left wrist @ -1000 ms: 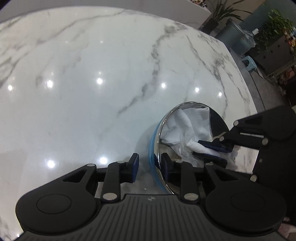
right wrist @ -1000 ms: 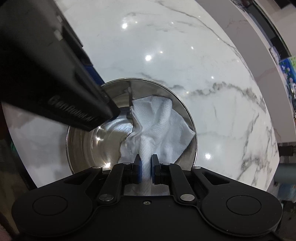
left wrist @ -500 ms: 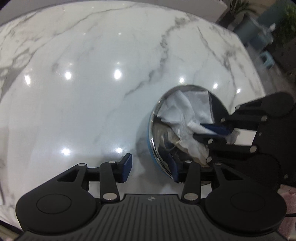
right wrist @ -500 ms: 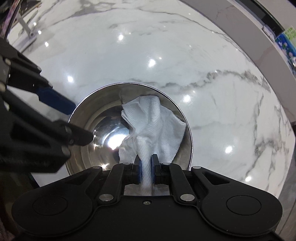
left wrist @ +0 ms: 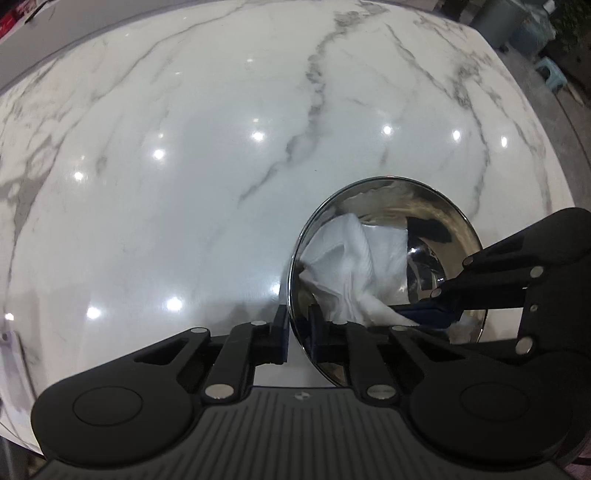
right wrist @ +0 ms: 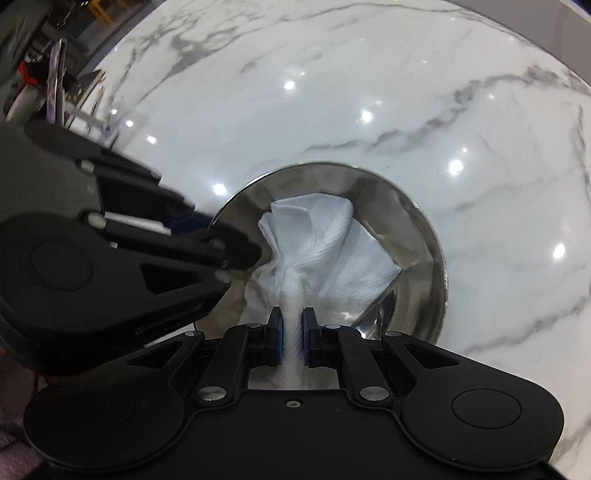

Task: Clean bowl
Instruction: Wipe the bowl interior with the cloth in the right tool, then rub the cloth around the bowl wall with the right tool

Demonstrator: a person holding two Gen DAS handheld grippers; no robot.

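Observation:
A shiny steel bowl (left wrist: 439, 210) stands on the white marble table (left wrist: 184, 184). My left gripper (left wrist: 297, 326) straddles the bowl's near rim, one pad outside and one inside; its jaws are closing onto the rim and the pads press on it. A crumpled white paper towel (left wrist: 354, 258) lies against the bowl's inner wall. My right gripper (right wrist: 292, 328) is shut on a twisted end of the paper towel (right wrist: 314, 236) and points down into the bowl (right wrist: 417, 229). In the right wrist view the left gripper (right wrist: 221, 236) comes in from the left at the rim.
The table's curved edge runs along the right, with floor beyond it. A grey bin (left wrist: 506, 22) and a small blue stool (left wrist: 550, 74) stand off the table at the far right. Dark clutter (right wrist: 37, 74) sits past the table's far left edge.
The left gripper spread wider off the rim, then closed on the bowl's rim again. The right gripper rolled and dragged the towel round the bowl's inside.

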